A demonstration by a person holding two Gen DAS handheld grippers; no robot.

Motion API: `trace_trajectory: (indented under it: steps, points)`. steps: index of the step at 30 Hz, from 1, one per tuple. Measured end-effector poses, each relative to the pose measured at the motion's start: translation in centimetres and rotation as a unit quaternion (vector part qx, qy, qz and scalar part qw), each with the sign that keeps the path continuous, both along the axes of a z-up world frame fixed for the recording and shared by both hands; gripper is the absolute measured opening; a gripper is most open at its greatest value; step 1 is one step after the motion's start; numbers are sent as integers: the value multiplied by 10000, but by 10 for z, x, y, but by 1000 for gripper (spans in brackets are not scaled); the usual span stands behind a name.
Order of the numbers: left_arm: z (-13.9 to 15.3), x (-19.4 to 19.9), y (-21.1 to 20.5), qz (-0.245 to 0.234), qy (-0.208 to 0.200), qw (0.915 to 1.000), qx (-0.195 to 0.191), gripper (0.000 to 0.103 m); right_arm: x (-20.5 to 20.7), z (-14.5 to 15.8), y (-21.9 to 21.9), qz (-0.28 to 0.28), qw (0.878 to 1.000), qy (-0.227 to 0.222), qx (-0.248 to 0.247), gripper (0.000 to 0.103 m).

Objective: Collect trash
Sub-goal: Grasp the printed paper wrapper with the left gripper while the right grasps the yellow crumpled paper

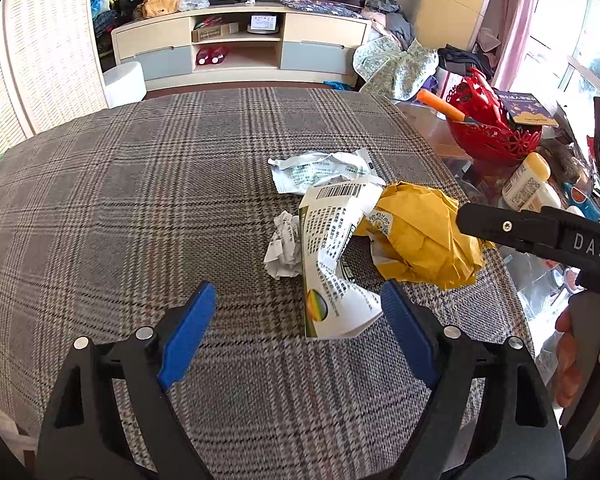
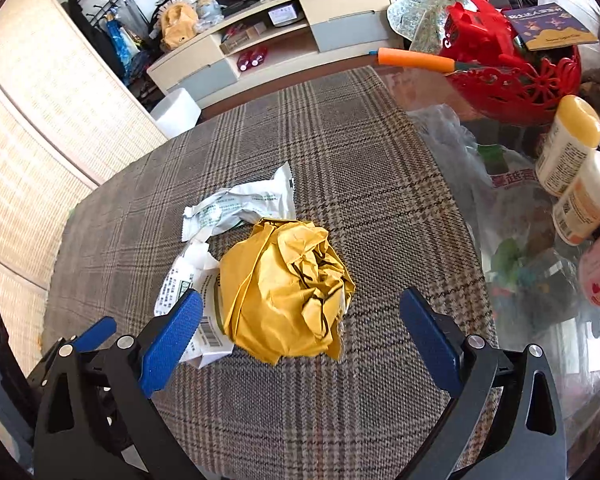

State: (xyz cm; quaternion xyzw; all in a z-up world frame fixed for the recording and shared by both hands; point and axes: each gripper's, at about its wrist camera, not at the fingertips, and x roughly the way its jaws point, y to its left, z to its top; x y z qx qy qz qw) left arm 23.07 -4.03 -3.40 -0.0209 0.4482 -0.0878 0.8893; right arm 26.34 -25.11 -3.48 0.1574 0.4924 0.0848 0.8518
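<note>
Evidently nothing is collected yet; both the left hand-held gripper (image 1: 296, 300) and right hand-held gripper (image 2: 300, 316) are spread wide and empty; the crumpled yellow paper ball (image 2: 284, 292), printed white carton (image 1: 332, 264) and white wrappers (image 1: 320, 168) lie just ahead on the plaid-covered counter (image 1: 140, 200).

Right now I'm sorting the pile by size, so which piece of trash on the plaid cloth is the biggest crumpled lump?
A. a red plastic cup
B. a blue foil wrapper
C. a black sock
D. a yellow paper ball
D: the yellow paper ball bulks larger than the white printed carton, the flat white wrapper and the small crumpled receipt beside it, and both sets of tongs, left and right, stand open near it.
</note>
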Motion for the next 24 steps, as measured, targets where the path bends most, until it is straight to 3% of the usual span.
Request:
trace_trajectory:
  steps: [4, 10, 16, 17, 18, 20, 24]
  points:
    - [-11, 12, -4, -17, 71, 10000, 27, 75, 8, -10, 3, 29, 9999, 99, 51, 98]
    - [-27, 22, -8, -191, 241, 9995, -121, 61, 15, -22, 7, 84, 9997, 218, 92, 98]
    - [-28, 16, -14, -473, 181, 9985, -214, 35, 20, -31, 13, 157, 9994, 286, 130, 98]
    - [-28, 14, -15, -479, 161, 9986, -160, 31, 21, -34, 15, 180, 9992, 330, 142, 93]
    - [-28, 13, -17, -494, 142, 9986, -123, 27, 20, -37, 18, 229, 9989, 369, 167, 82]
    - [-28, 12, -16, -484, 120, 9987, -125, 26, 17, -40, 21, 276, 9989, 359, 154, 73]
    - [-26, 9, -12, -448, 100, 9989, -114, 24, 7, -31, 18, 320, 9990, 257, 175, 67]
